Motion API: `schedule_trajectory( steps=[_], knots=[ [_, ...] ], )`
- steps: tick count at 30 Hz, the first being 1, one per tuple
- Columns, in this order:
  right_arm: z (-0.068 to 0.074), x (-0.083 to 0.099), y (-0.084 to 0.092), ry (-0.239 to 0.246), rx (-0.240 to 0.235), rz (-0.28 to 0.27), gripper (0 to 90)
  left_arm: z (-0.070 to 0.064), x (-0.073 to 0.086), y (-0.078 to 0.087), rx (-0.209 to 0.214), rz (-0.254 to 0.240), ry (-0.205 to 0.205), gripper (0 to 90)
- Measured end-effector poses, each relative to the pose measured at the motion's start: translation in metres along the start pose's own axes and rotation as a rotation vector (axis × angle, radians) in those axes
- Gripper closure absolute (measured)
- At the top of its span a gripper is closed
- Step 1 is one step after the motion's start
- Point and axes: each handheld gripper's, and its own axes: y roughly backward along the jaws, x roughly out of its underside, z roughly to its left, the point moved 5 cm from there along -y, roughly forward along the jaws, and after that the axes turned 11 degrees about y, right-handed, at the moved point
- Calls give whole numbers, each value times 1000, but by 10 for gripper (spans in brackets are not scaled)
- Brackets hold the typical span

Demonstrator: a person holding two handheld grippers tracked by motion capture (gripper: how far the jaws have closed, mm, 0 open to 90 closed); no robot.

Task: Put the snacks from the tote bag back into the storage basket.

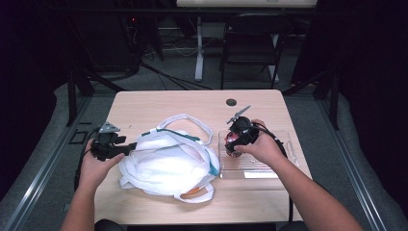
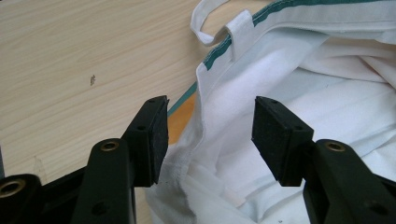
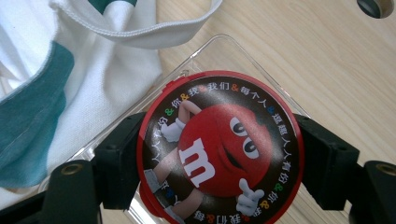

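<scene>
Two risks: the right tool (image 3: 219, 163), clamped on the round red candy tin (image 3: 219, 149) over the clear plastic tray (image 1: 281, 166), may lose its smooth rim; the wide-open left tool (image 2: 210, 135) may let the white cloth bag (image 1: 168, 166) sag shut.

Left gripper (image 2: 208, 135) jaws spread wide; right gripper (image 3: 219, 156) jaws clamped, both forearms extended forward

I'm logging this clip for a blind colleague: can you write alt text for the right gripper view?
The right gripper is clamped on a round red tin whose lid shows a red cartoon candy character with an "m". Beneath it lies a clear plastic tray on a light wood table, with a white and green cloth bag at the left.
</scene>
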Motion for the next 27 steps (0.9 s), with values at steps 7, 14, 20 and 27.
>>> schedule_trajectory(
  steps=[7, 14, 20, 27],
  knots=[
    [-1, -2, -11, 4, -1, 10, 247, 0, 0, 0, 0, 0, 0, 462],
    [-1, -3, -19, -4, 1, 28, 247, 0, 0, 0, 1, -1, 4, 462],
    [-1, -2, -26, -8, -3, 33, 247, 0, 0, 0, 0, 0, 4, 462],
    [-4, 2, -32, -21, 1, 36, 247, -1, 1, -1, -3, 5, -1, 462]
  ],
)
